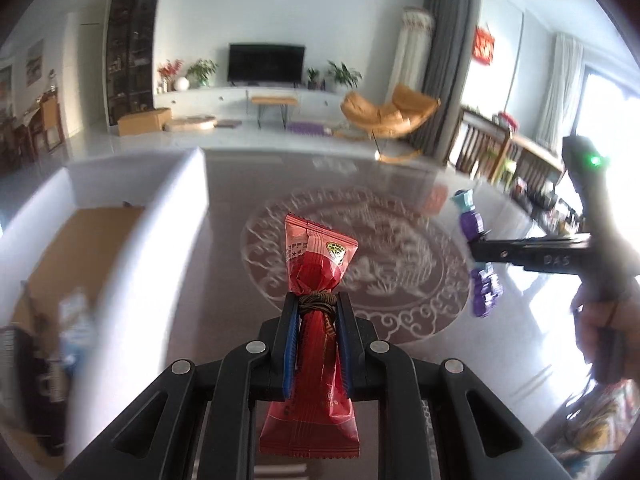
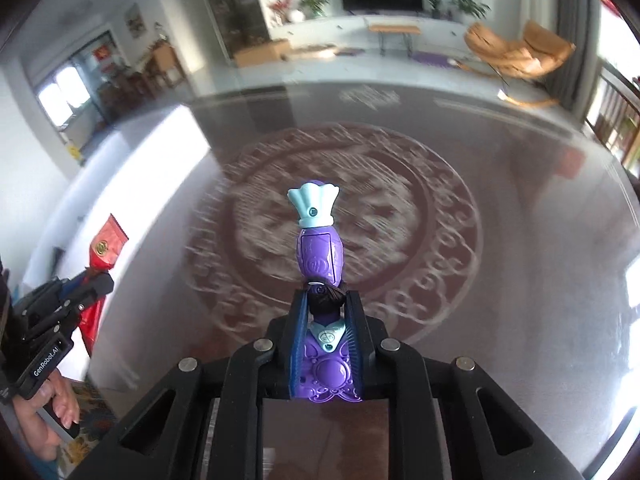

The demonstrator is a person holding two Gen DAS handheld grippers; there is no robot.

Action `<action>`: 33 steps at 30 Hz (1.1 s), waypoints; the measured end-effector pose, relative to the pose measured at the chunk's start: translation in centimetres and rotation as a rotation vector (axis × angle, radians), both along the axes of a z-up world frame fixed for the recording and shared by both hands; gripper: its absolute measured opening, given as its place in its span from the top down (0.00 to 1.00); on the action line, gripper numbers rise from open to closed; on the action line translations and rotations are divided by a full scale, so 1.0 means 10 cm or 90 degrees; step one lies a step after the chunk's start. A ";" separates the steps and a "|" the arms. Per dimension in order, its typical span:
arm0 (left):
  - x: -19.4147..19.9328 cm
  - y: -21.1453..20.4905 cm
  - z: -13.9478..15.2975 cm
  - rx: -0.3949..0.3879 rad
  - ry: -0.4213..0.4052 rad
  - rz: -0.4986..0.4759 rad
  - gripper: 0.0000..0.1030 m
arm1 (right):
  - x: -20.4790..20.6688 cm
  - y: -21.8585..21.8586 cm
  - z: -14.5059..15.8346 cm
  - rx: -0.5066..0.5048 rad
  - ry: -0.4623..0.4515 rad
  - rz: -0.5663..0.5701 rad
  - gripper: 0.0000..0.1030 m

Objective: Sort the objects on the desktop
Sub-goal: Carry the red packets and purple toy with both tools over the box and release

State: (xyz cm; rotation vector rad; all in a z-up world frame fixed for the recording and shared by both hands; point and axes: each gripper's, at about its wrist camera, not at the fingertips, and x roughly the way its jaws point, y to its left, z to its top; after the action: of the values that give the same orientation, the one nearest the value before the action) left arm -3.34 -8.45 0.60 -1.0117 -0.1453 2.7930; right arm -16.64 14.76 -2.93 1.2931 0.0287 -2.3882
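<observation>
My left gripper (image 1: 317,306) is shut on a red snack packet (image 1: 316,264) with a brown band round its middle, held above the glass table (image 1: 400,208). The same packet (image 2: 105,246) shows at the left edge of the right wrist view, in the left gripper (image 2: 94,280). My right gripper (image 2: 328,302) is shut on a purple and pale-blue toy figure (image 2: 319,248), gripped at its waist with a dark hair tie there. In the left wrist view the toy (image 1: 474,224) hangs in the right gripper (image 1: 478,250) at the right.
A white-walled box (image 1: 168,208) with a brown bottom stands left of the table. The glass tabletop carries a round etched pattern (image 2: 340,220). A hand (image 2: 52,412) holds the left gripper's handle. Beyond the table lie a living room floor, an orange chair (image 1: 388,114) and a television.
</observation>
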 end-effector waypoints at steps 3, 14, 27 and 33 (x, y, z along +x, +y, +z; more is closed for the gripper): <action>0.18 -0.42 0.30 0.003 0.018 0.032 0.83 | 0.10 -0.41 0.31 -0.041 0.023 0.052 0.81; 0.38 -2.06 0.21 -0.044 -0.070 0.223 0.83 | 0.37 -2.81 0.86 -0.163 0.015 0.290 0.81; 0.29 -2.00 -0.23 -0.094 -0.134 0.260 0.00 | 0.03 -3.89 -0.16 -0.042 -0.113 0.296 0.43; 0.32 -2.01 -0.02 -0.165 -0.116 0.395 0.00 | 0.05 -3.72 0.13 0.004 -0.074 0.269 0.15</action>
State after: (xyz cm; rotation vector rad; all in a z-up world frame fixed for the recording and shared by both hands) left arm -0.12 -28.54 0.43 -1.5034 -0.1413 3.3262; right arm -16.17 -22.42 -1.59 1.2798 0.2502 -1.9554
